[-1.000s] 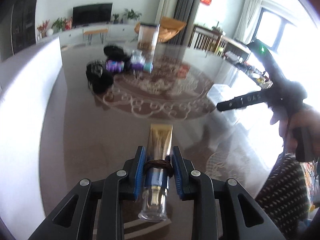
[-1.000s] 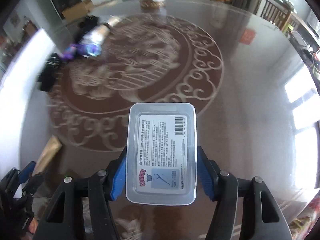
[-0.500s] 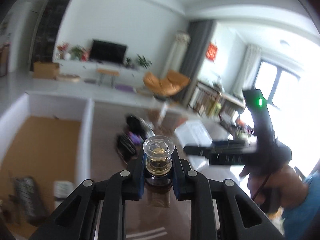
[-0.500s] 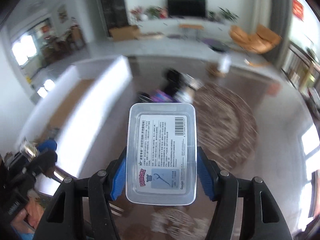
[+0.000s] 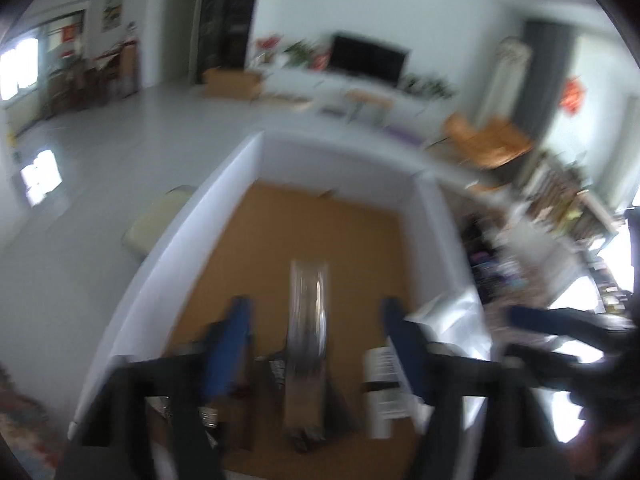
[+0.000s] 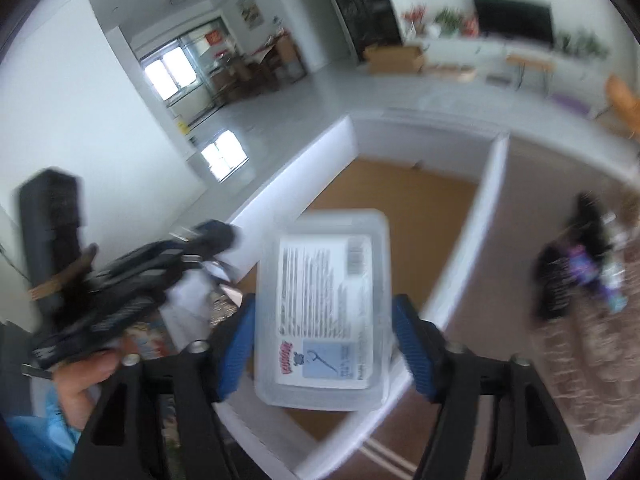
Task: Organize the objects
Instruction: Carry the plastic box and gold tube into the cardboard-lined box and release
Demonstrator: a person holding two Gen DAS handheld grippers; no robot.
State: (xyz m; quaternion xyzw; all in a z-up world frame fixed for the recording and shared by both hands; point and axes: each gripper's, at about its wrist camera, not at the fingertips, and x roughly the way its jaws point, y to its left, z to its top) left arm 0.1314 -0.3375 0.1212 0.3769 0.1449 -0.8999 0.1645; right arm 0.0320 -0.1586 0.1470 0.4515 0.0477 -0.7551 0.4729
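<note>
In the left wrist view my left gripper (image 5: 315,308) hangs over a white-walled box (image 5: 340,160) with a brown cardboard floor. Its jaws are opening, and the gold tube (image 5: 306,340), smeared by motion, lies loose between the blue pads without touching either. In the right wrist view my right gripper (image 6: 324,308) is over the same white box (image 6: 492,184). Its jaws are opening too. The clear plastic case (image 6: 324,312) with a printed label sits tilted between the pads, with a small gap on each side. A hand holds the left gripper (image 6: 132,280) at the left.
A white labelled item (image 5: 384,384) and other blurred things lie on the box floor near me. A pile of dark and purple objects (image 6: 580,264) sits on the patterned table (image 6: 592,360) to the right of the box. The right gripper (image 5: 560,340) shows at the right edge.
Both grippers swung from the patterned table to above the white box. Both sets of jaws spread, and the tube and the plastic case came loose from the pads.
</note>
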